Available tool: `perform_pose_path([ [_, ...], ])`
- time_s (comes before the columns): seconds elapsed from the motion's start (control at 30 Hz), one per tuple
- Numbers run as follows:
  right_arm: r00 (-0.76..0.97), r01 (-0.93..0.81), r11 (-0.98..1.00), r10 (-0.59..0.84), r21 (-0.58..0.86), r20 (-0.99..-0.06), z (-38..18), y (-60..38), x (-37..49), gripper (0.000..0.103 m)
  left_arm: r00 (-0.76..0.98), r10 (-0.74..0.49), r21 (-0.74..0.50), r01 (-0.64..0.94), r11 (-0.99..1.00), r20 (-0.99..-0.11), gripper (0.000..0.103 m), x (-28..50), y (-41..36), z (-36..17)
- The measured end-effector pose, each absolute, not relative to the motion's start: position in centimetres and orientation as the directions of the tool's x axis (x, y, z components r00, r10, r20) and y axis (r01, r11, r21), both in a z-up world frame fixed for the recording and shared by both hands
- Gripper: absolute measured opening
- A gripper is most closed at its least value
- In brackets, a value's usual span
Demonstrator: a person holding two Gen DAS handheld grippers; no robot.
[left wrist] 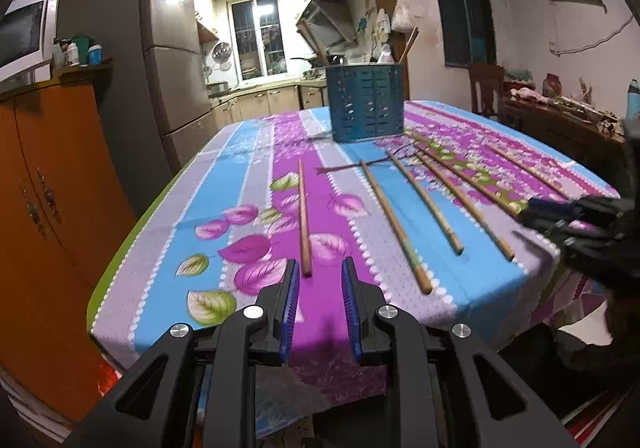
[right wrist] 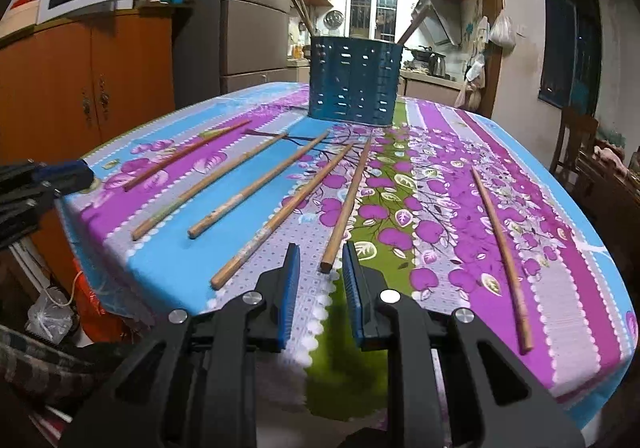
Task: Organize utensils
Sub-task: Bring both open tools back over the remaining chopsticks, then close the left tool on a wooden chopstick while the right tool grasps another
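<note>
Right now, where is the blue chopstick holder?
In both views the blue holder stands upright at the table's far middle, beyond the tips of the loose chopsticks lying on the flowery tablecloth.
</note>
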State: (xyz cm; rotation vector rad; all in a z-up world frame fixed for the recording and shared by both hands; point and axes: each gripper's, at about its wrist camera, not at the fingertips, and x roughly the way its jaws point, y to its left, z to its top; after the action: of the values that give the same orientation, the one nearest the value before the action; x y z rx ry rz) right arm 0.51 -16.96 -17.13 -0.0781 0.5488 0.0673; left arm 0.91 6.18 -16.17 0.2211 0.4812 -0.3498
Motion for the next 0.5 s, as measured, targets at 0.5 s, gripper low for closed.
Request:
perform_pose_path([
  [0.5,0.871,-0.041,0.999,0.043,0.015,-0.49,-18.1,-17.6,0.5,0.006,0.704,-0.452,0.088,0.585,0.806,-0.548,0.013,1.8,-2.8,-17.5],
])
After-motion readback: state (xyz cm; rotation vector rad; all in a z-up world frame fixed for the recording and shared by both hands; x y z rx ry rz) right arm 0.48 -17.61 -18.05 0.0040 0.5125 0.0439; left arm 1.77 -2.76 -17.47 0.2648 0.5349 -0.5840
